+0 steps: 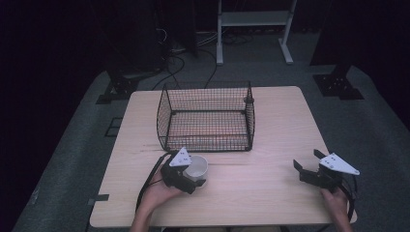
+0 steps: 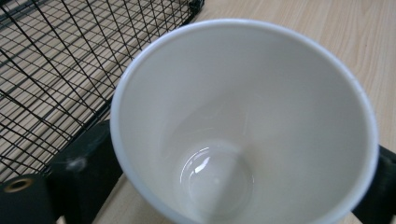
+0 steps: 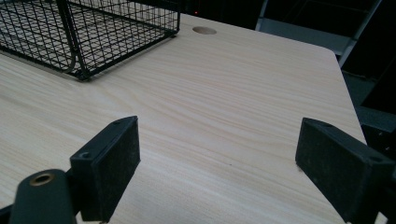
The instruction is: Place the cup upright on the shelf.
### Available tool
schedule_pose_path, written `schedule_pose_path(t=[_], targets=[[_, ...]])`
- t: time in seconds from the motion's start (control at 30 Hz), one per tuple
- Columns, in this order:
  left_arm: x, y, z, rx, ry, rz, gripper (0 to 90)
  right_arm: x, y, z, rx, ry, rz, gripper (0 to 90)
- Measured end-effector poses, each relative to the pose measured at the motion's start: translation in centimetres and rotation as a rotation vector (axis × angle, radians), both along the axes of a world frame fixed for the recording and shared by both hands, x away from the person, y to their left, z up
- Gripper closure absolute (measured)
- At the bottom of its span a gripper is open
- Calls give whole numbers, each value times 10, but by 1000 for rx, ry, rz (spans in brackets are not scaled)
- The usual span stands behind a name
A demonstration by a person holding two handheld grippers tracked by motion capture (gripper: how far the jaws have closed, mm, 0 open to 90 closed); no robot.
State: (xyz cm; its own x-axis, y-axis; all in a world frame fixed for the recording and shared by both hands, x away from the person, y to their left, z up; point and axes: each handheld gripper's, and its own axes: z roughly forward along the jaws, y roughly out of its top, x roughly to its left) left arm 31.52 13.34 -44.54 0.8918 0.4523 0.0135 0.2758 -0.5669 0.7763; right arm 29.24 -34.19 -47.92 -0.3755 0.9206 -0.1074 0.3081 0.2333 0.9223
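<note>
A white cup (image 1: 199,164) stands upright on the wooden table (image 1: 275,125), just in front of a black wire basket (image 1: 205,131). My left gripper (image 1: 192,173) is shut on the cup, one jaw on each side of its wall. In the left gripper view the empty cup (image 2: 243,116) sits between both jaws, with the basket's mesh (image 2: 56,56) close at the upper left. My right gripper (image 1: 309,161) rests near the table's right front, open, with bare wood between its fingers (image 3: 116,158). The basket holds nothing that I can see.
The basket's near corner (image 3: 79,70) lies at the upper left of the right gripper view, and a round hole (image 3: 204,30) marks the tabletop behind it. Beyond the table stand a white frame (image 1: 254,19), cables and dark stand feet (image 1: 338,84) on grey floor.
</note>
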Motion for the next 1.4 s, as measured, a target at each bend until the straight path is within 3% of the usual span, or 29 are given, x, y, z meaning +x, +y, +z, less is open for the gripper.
schedule_pose_path(t=[0.2,0.5,0.73,0.87,1.03,1.3,1.4], targets=[[-1,1,1,-3,-11,-17,206,0,0,0,-1,-2,1,131],[-2,3,8,5,-20,-17,208,0,0,0,-2,-5,1,131],[1,2,29,-42,-53,-28,209,0,0,0,1,-4,0,131],[2,1,35,-46,-68,-28,209,0,0,0,4,-2,2,131],[5,-1,42,-43,-71,-34,209,0,-1,0,9,-1,1,131],[12,-3,50,-72,-63,-41,210,0,-1,0,10,-1,1,130],[13,-5,54,-62,-72,-46,210,0,-1,0,10,-1,1,131]])
